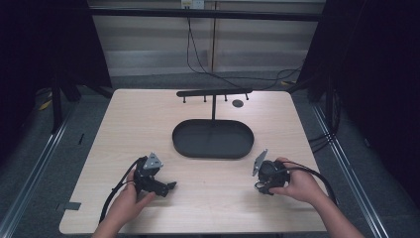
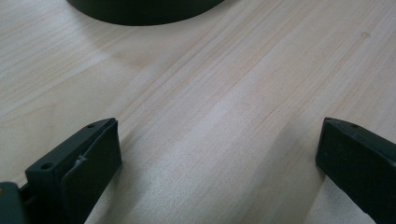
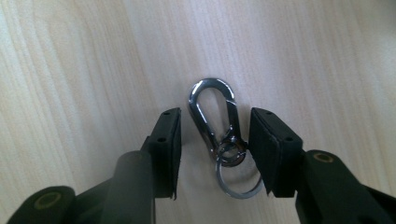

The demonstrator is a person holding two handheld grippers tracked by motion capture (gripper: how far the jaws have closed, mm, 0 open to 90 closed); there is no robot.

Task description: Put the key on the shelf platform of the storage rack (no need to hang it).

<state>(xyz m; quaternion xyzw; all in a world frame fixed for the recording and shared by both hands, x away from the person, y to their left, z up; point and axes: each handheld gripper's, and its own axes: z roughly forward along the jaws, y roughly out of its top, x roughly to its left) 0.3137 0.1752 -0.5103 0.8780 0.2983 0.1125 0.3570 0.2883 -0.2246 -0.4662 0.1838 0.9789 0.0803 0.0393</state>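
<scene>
1 carabiner (image 3: 214,112), 1 tray (image 1: 213,140).

A pale wooden table (image 1: 148,119) carries a black oval tray (image 1: 213,140) and a metal carabiner (image 3: 213,116).

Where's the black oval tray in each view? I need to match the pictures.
High view: tray at centre, below the hook stand.
Left gripper view: its dark wall along the top edge.
Right gripper view: not in it; a carabiner lies there.
Shared landmark: pale wood tabletop.
</scene>
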